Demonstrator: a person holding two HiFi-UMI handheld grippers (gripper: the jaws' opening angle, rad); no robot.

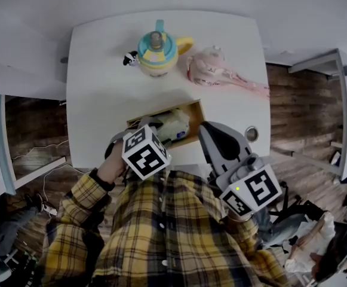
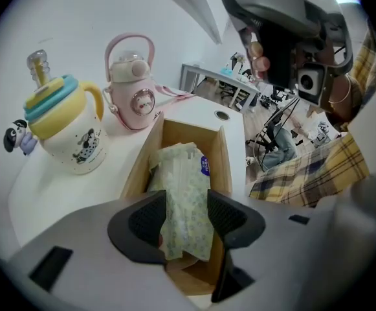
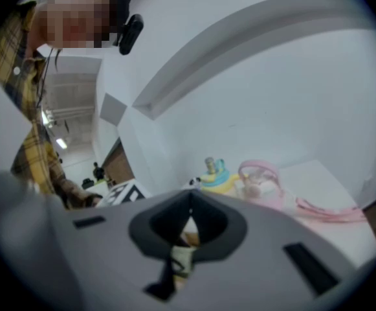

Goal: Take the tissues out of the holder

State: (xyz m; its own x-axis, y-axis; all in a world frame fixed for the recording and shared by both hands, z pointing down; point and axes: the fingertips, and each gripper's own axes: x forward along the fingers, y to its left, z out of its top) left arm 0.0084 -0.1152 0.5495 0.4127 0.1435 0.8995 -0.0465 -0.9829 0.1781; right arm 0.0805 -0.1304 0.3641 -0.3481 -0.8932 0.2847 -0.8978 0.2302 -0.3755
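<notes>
1. A white desk (image 1: 101, 100) carries a wooden holder (image 1: 194, 109) at the middle of its near edge.
2. The holder is an open box, and a pack of tissues (image 2: 181, 173) lies inside it.
3. The pack is pale green with small dots and has a blue sticker near its far end.
4. The left gripper (image 2: 186, 220) reaches into the holder. Its two jaws press on the left and right sides of the pack of tissues, so it is gripping the pack.
5. The pack is not out yet. Its far end is down between the holder's walls.
6. The right gripper (image 3: 189, 222) has its jaws closed together, with nothing between them.
7. The right gripper is up in the air, just to the right of the holder, and holds nothing.
8. A yellow and blue cup (image 1: 157, 52) stands near the far edge of the desk.
9. A pink bottle (image 1: 208, 66) stands just to the right of the cup, and its pink strap (image 1: 245, 82) lies toward the right edge of the desk.
</notes>
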